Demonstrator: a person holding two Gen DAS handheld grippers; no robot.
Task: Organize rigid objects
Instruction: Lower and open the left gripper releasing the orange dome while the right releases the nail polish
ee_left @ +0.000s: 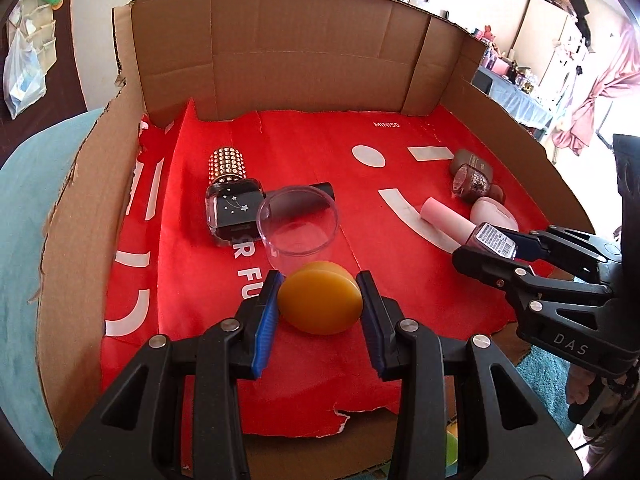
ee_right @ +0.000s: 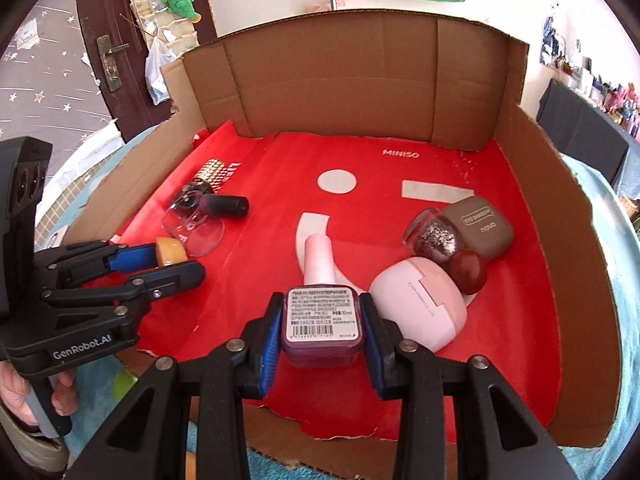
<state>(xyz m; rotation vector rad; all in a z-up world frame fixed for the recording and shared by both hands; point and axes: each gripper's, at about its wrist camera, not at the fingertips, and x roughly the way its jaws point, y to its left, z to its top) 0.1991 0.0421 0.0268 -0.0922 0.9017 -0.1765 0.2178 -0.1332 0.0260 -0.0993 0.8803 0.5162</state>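
the cardboard box (ee_left: 280, 52) stands open at the top, its floor lined with a red paper sheet (ee_left: 320, 148) printed with white shapes and the word miniso. the left gripper (ee_left: 320, 300) is clenched on a yellow puck (ee_left: 320, 302), blue pads pressed to either side of it, low over the near part of the red sheet. just beyond the puck lies a clear plastic cup (ee_left: 298, 226) on its side, mouth toward the near edge, and against it a dark square perfume bottle (ee_left: 232, 210) with a studded gold cap, also lying down. a black cylinder (ee_right: 226, 205) lies behind the cup. the right gripper (ee_right: 322, 320) grasps a nail polish bottle (ee_right: 322, 322) by its dark red glass body, label side up, its pale pink cap (ee_right: 318, 258) pointing away toward the back wall. the bottle sits low over the sheet; contact with the sheet cannot be told. just to its right rests a pale pink rounded case (ee_right: 420, 304). beyond that, grouped together and touching, are a glitter polish bottle (ee_right: 434, 236) with a dark red round cap (ee_right: 468, 266) and a grey eye shadow compact (ee_right: 478, 228). a hand (ee_right: 24, 396) holds the left gripper's handle at the near left corner.
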